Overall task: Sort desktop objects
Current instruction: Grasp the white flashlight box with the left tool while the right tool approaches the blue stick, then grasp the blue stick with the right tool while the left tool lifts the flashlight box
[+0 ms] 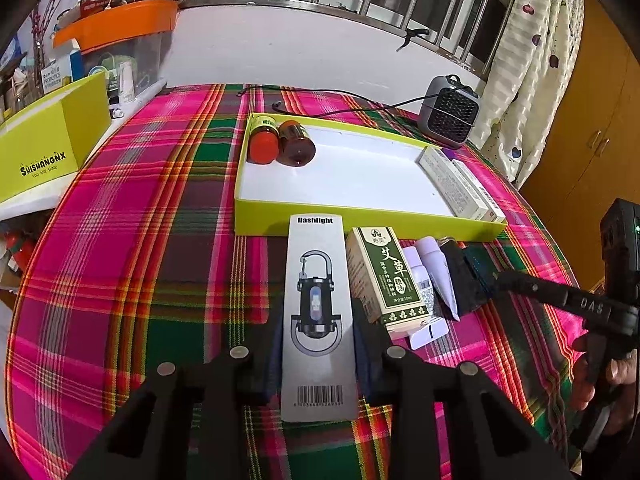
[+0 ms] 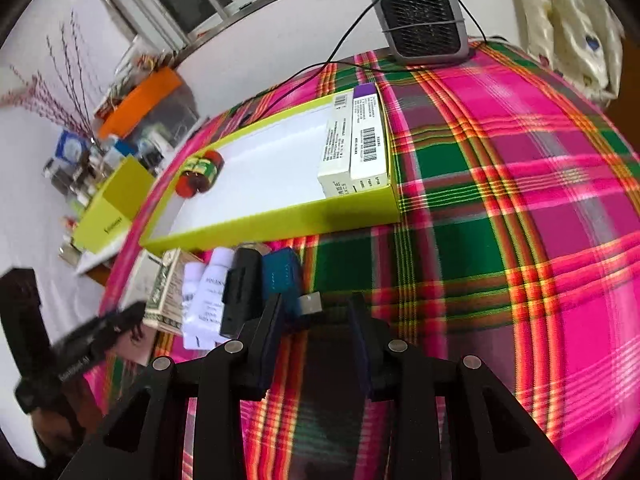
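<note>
Two grippers over the plaid bench (image 1: pixel 120 208), left gripper (image 1: pixel 318 344) fingers clamped on the flashlight box (image 1: pixel 318 312), right gripper (image 2: pixel 316 320) fingers apart, empty, beside a blue box (image 2: pixel 282 276).

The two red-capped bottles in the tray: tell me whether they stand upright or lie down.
Lying down. Both red-capped bottles rest on their sides, side by side, in the tray's far left corner.

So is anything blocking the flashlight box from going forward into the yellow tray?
Nothing visible does. The left claw has the flashlight box between its fingers, pointing at the tray's near wall. The white floor just behind that wall is bare; the two jars sit at the far left corner.
</note>
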Demonstrator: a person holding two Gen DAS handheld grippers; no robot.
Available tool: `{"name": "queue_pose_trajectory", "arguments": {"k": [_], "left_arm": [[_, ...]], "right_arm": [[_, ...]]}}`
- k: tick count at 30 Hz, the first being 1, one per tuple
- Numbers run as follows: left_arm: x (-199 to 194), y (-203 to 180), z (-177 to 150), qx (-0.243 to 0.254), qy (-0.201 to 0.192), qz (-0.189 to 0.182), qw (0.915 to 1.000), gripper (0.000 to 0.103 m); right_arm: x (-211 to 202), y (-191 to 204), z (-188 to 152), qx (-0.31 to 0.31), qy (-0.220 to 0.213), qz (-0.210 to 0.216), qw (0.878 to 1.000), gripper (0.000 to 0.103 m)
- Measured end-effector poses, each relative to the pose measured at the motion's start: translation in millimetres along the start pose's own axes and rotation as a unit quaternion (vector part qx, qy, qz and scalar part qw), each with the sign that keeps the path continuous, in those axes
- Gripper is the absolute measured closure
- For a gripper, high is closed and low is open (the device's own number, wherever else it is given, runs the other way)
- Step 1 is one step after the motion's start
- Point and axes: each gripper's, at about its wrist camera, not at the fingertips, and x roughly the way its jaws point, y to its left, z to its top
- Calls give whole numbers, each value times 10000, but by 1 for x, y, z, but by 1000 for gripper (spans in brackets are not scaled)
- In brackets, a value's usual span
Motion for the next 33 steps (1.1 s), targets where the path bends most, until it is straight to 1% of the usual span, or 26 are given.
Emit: {"name": "queue_pose_trajectory", "arguments": {"k": [1,2,7,8,9,11,13,16,20,23,28,33], "left_arm": [[1,0,0,5,13,-8,10000,72],[1,-1,0,14,24,-12,10000,72],[1,1,0,2,24,-7,10000,72],[1,1,0,-4,21,-2,10000,73],[1,1,0,-5,22,-1,10000,73],[1,1,0,1,24,1,10000,73],[1,1,0,3,24,0,10000,73],[1,1,0,-1,22,0,10000,73],[0,2,0,-5,27,-3,10000,73],[0,2,0,-9,24,-3,10000,73],[0,2,0,-6,21,0,10000,73],[2,3,0,-19,6,-24,10000,73]], "right_arm": [[5,0,0,63,81,111,9999,69],[7,1,0,45,68,138,9999,69],[12,12,1,-156,47,-21,9999,70],[12,14,2,-214,59,-38,9997,73],[12,18,2,-299,58,-99,9995,74],[8,26,1,-518,-42,-273,9983,83],[3,38,-1,-870,-140,-468,9950,87],[1,53,-4,-1273,-187,-605,9898,87],[5,69,-11,-1744,-145,-660,9824,87],[11,75,-16,-1935,-180,-811,9776,86],[15,70,-13,-1744,-178,-877,9806,85],[22,58,-5,-1299,-60,-743,9887,85]]}}
